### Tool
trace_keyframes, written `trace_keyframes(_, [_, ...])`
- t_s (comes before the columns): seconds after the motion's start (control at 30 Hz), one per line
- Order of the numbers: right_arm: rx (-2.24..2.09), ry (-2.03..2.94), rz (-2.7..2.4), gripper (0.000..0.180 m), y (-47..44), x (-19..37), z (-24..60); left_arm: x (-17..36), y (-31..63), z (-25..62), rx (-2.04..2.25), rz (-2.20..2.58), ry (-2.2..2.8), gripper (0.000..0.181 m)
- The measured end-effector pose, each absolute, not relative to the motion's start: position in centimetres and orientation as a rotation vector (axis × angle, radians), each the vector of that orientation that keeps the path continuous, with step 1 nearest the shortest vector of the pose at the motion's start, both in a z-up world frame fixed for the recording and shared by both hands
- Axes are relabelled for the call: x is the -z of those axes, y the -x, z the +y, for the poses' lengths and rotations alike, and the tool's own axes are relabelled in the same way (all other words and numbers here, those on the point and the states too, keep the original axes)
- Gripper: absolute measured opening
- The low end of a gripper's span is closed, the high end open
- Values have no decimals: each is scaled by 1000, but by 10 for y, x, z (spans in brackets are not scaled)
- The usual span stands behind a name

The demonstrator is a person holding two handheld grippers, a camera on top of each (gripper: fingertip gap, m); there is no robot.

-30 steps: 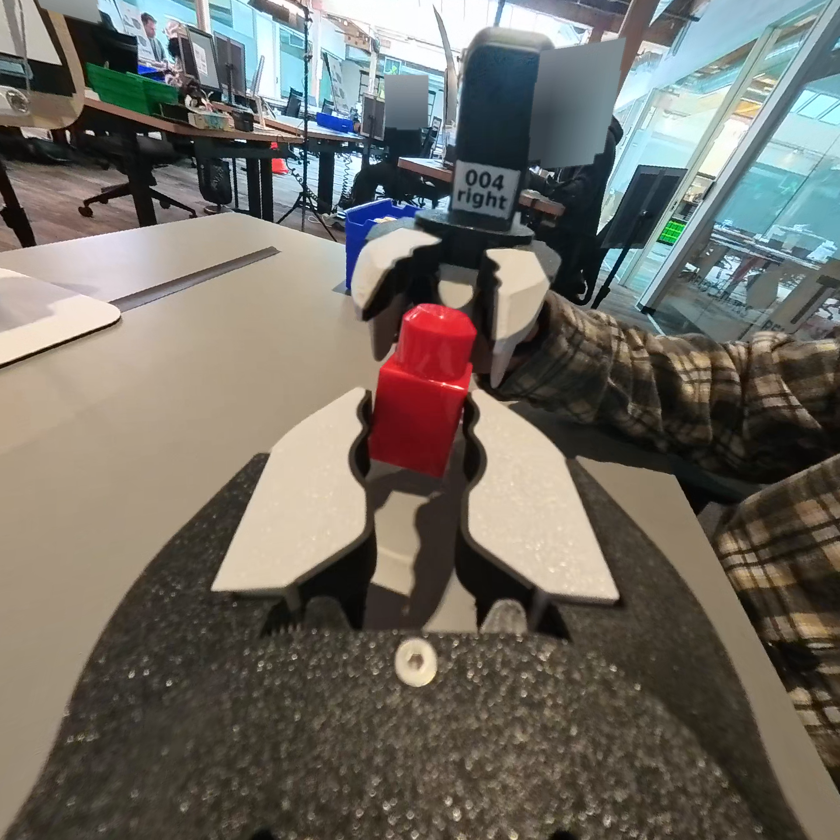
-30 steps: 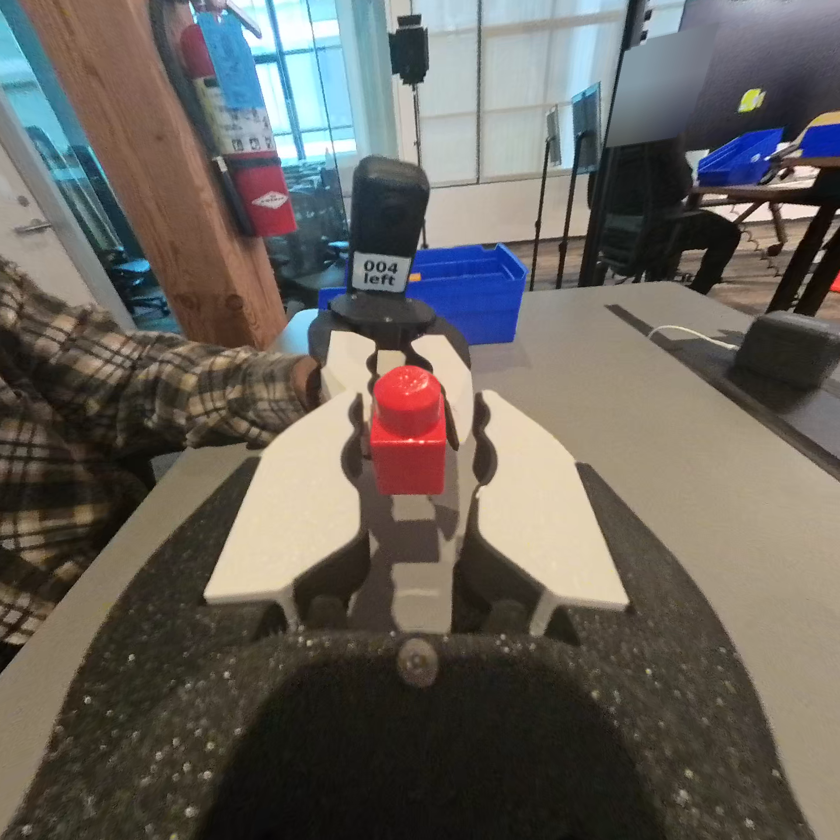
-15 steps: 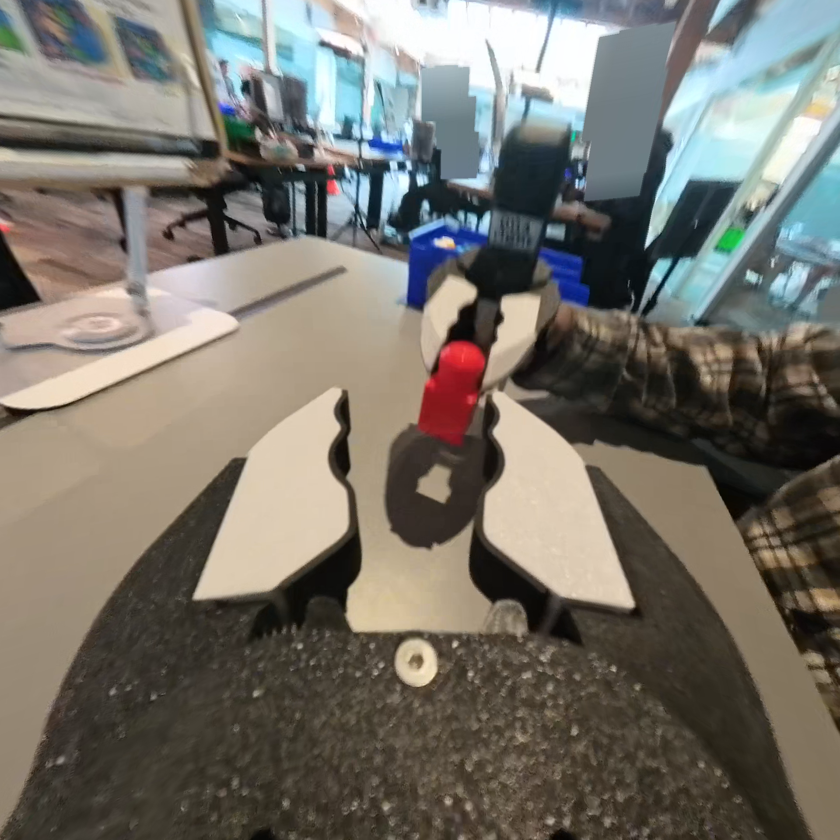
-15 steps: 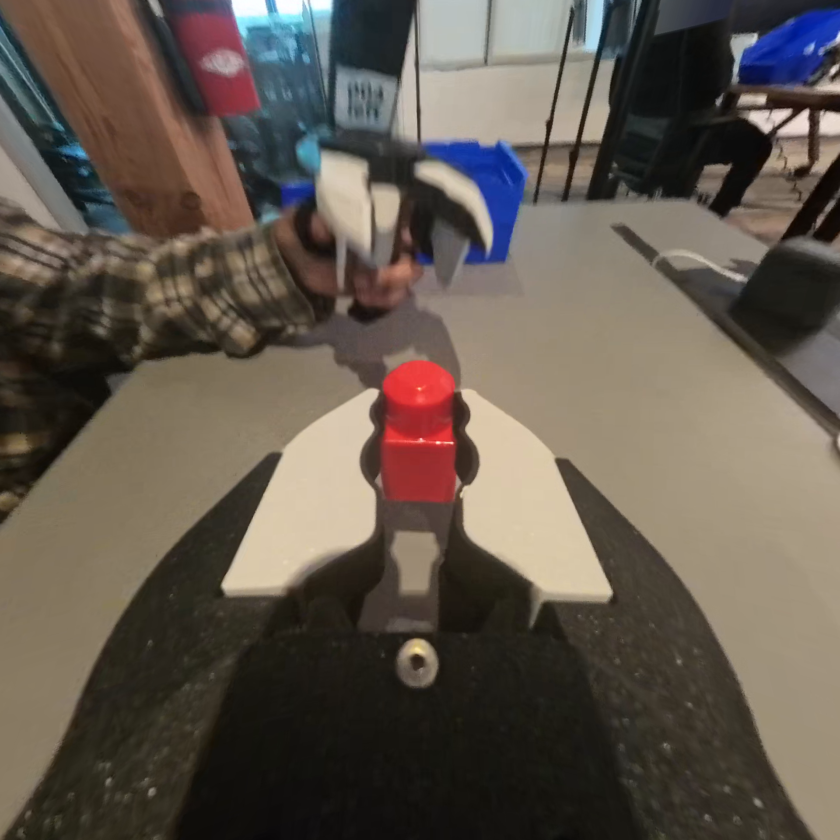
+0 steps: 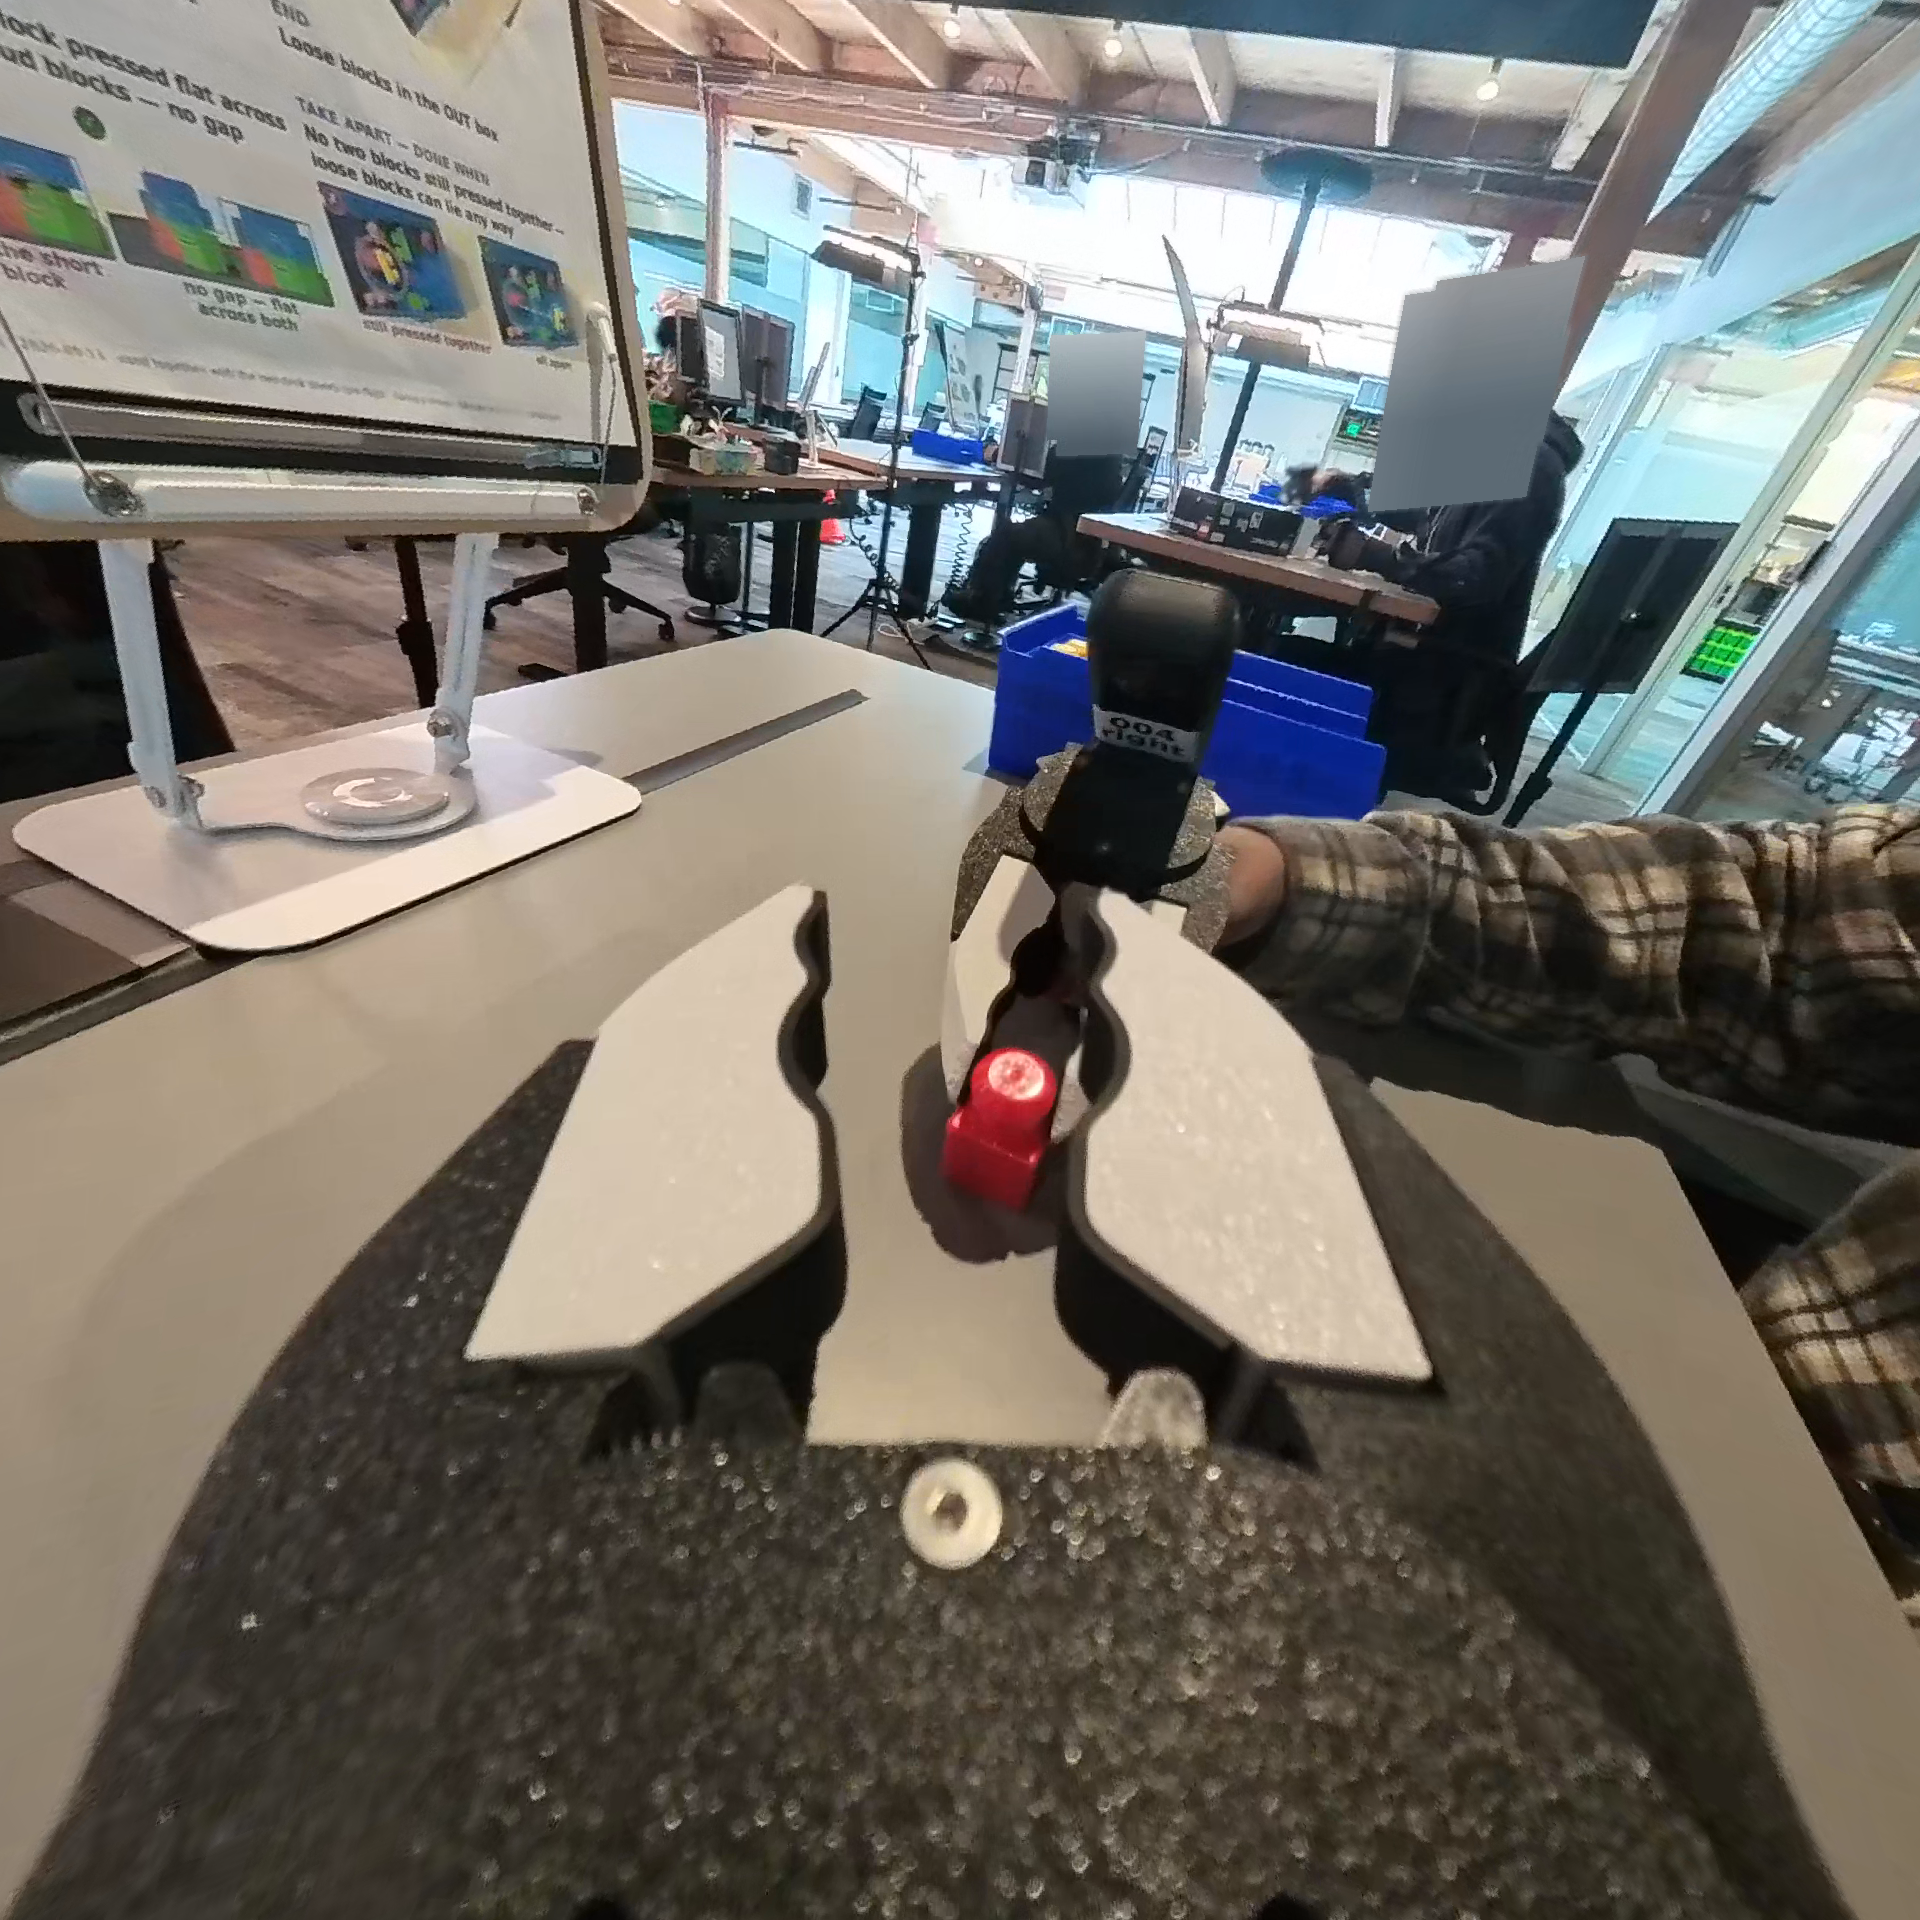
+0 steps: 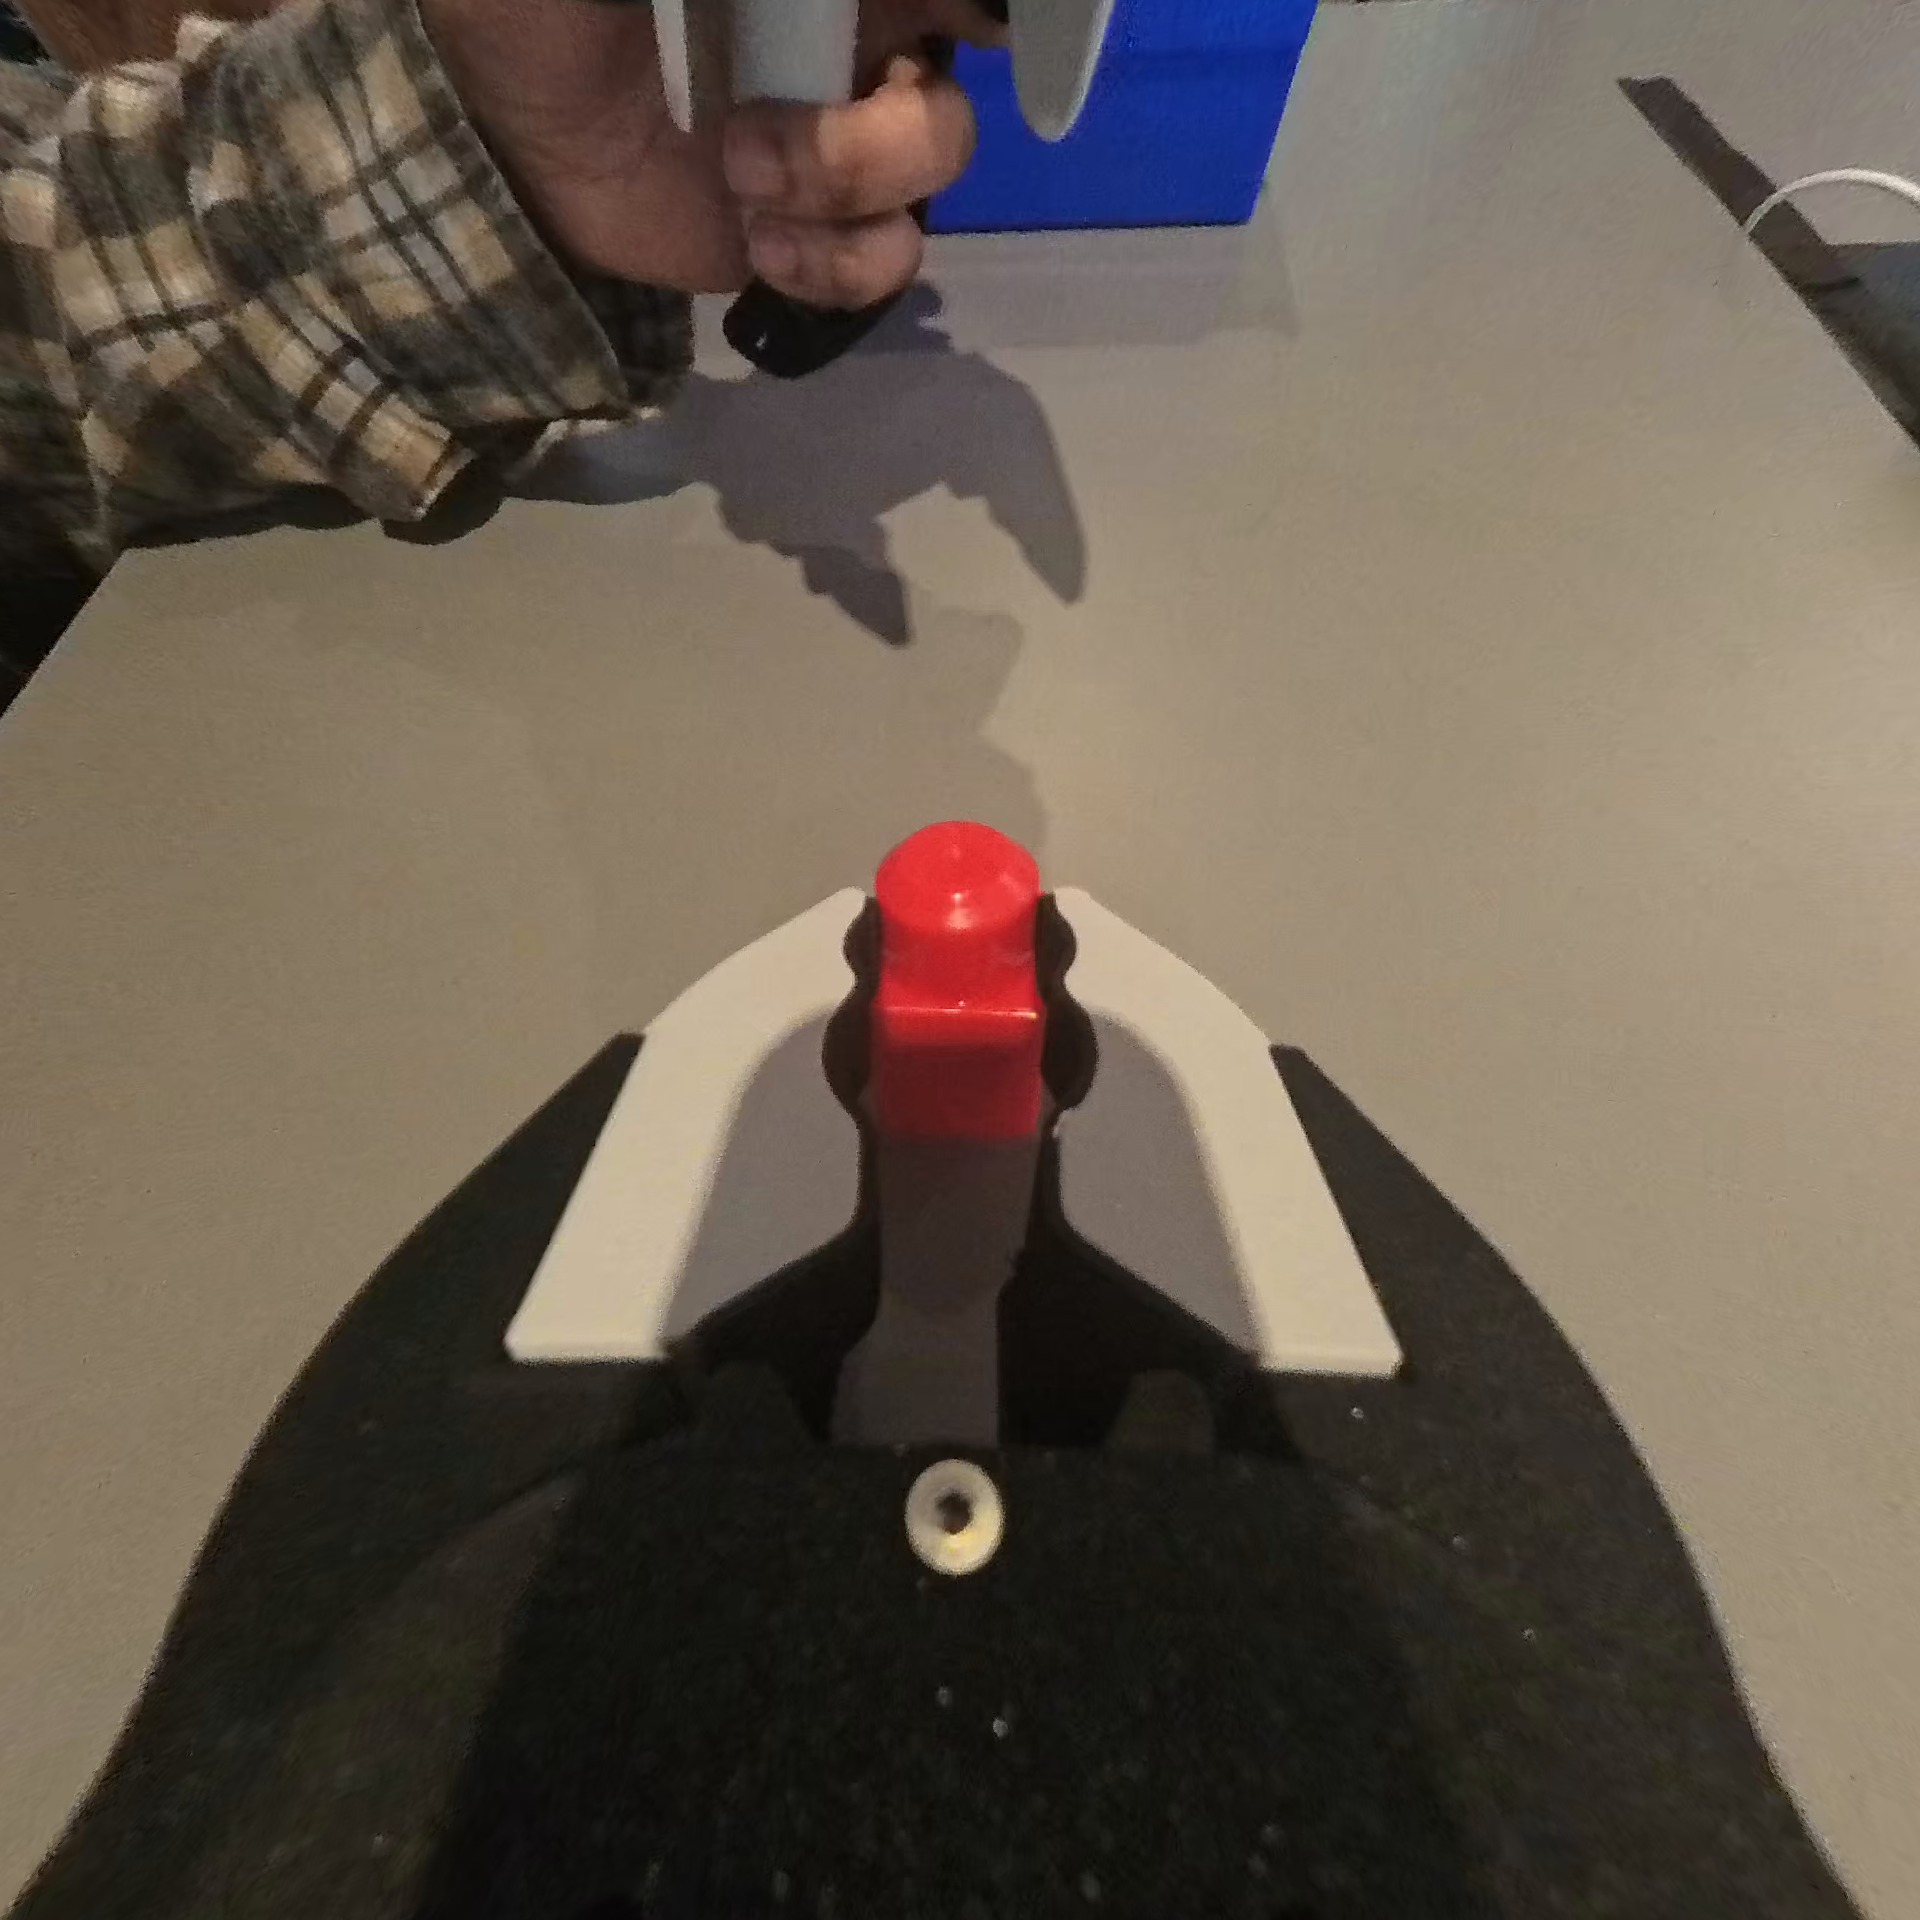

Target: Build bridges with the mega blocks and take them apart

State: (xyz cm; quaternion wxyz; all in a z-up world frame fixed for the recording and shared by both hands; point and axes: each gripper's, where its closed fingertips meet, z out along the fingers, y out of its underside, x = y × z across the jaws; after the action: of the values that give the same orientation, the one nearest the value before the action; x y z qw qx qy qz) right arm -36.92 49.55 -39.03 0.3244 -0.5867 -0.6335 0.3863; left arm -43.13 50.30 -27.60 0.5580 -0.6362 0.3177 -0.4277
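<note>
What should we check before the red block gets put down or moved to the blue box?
1. Right gripper shut on the red block: ok.
2. Block upright, stud pointing up: ok.
3. Left gripper open and holding nothing: ok.
4. Left gripper out of the block's way: ok in the right wrist view, where its hand is far ahead.
5. Block touching the grey table: cannot tell.
6. Room inside the blue bin: cannot tell; its inside is mostly hidden.
</note>
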Motion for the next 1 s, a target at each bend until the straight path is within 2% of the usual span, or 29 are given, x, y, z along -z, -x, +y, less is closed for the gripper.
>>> trace_keyframes(0.37, [-981,1536,-1695,35,358,392,496,277,429,502,1009,763,1501,45])
trace_keyframes(0.47, [-945,1544,-1715,59,356,395,496,276,429,501,1010,768,1495,45])
trace_keyframes(0.73, [-972,1498,-1546,86,339,362,497,276,427,499,988,796,1506,48])
trace_keyframes(0.83, [-984,1462,-1430,84,324,342,494,260,431,491,956,807,1486,50])
trace_keyframes(1.0, [-986,1448,-1271,79,291,318,487,203,477,463,789,804,1482,51])
